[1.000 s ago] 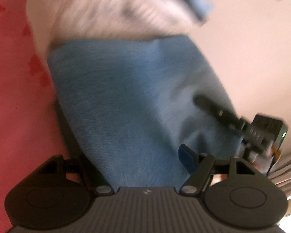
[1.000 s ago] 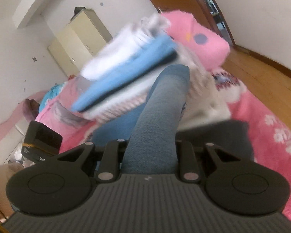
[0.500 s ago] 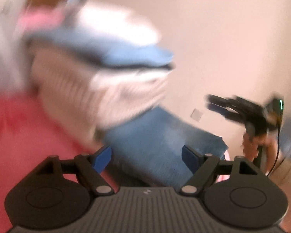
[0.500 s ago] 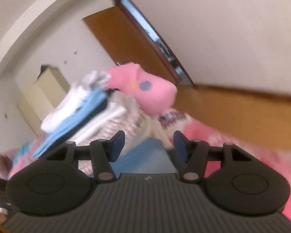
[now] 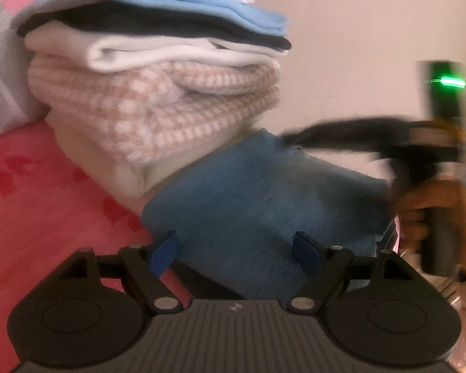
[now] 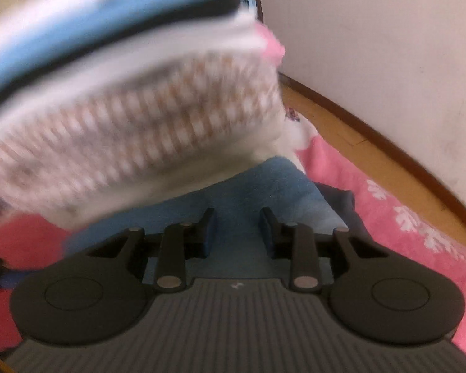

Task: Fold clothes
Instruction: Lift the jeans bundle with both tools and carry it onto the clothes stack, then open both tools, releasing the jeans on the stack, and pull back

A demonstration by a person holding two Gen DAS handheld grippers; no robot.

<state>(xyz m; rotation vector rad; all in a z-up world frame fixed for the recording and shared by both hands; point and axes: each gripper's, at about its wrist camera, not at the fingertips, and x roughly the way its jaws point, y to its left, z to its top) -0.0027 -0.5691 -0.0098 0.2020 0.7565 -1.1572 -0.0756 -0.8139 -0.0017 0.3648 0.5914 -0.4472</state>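
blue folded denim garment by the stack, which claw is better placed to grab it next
Probably the left claw: it is open wide with the blue folded denim garment between its pads. The right claw is narrower and closing, its pads clear of the cloth, close under the tall stack of folded clothes.

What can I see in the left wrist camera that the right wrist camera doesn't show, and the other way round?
Only the left wrist view shows the right gripper from outside, held in a hand, with a green light on it; its tips reach over the blue garment's far edge. It also shows the left gripper, open.

Only the right wrist view shows the wooden floor, the skirting and a dark cloth beside the blue garment.

Both show the stack of folded clothes, the blue garment in front of it and the pink bedcover.
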